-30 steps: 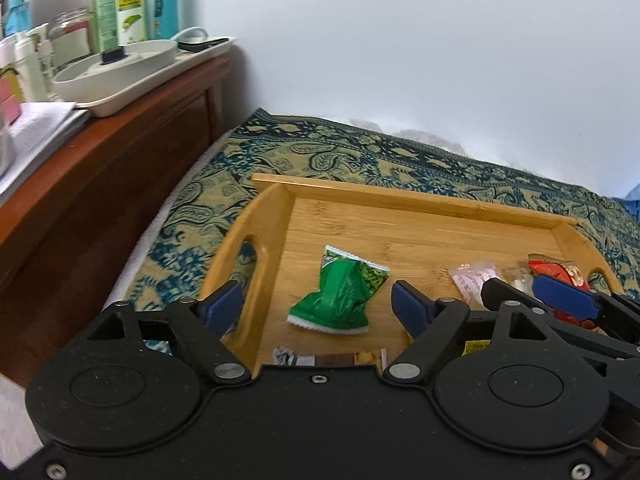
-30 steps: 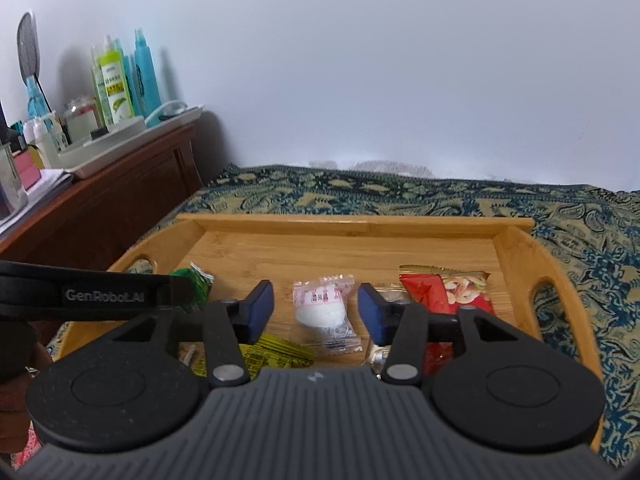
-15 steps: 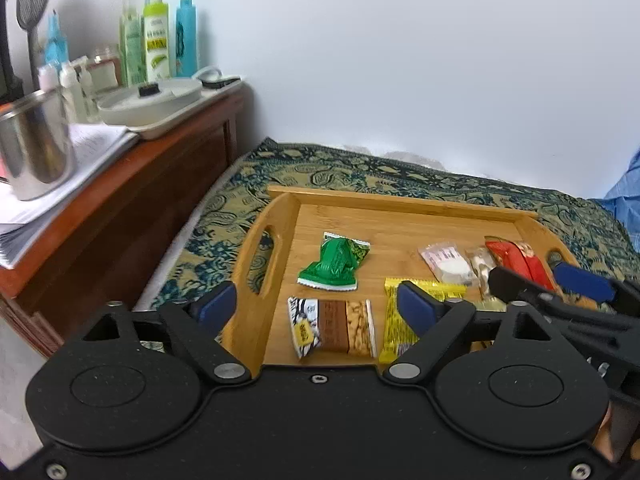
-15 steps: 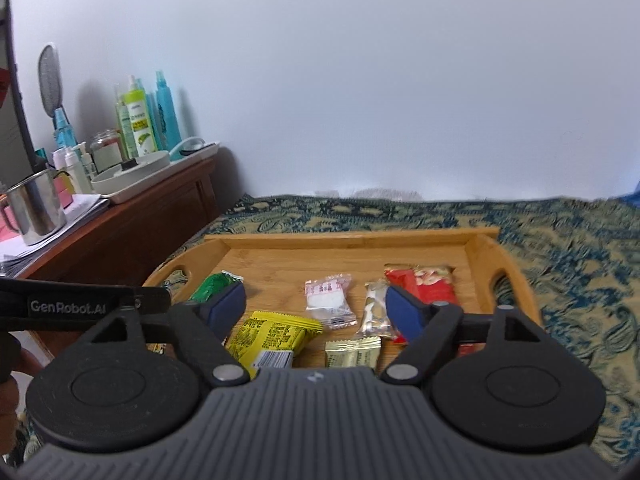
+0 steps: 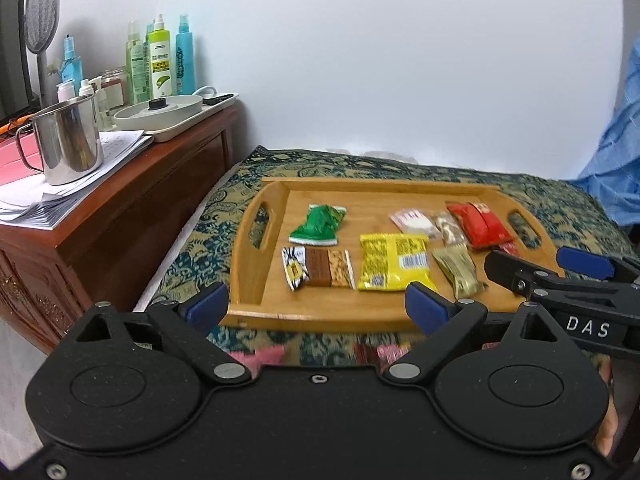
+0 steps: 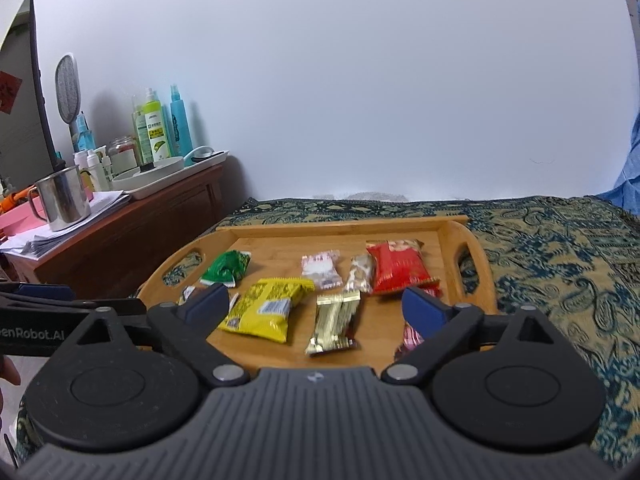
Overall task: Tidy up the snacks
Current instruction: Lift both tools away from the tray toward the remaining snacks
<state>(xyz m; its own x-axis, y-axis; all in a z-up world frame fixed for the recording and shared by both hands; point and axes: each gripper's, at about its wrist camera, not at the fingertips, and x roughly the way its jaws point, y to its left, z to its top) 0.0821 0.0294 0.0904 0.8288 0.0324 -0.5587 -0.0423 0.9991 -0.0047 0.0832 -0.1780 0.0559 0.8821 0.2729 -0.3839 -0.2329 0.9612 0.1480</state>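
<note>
Crosswise: nut bar (image 5: 319, 273), tray (image 5: 256, 280).

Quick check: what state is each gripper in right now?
Left gripper: jaws open, just widened, holding nothing.
Right gripper: jaws open, just widened, holding nothing.

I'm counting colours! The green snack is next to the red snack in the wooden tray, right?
Not quite. The green snack lies at the tray's left end and the red snack at the right end, with other packets between them. Both are in the wooden tray. The left wrist view shows it.
</note>
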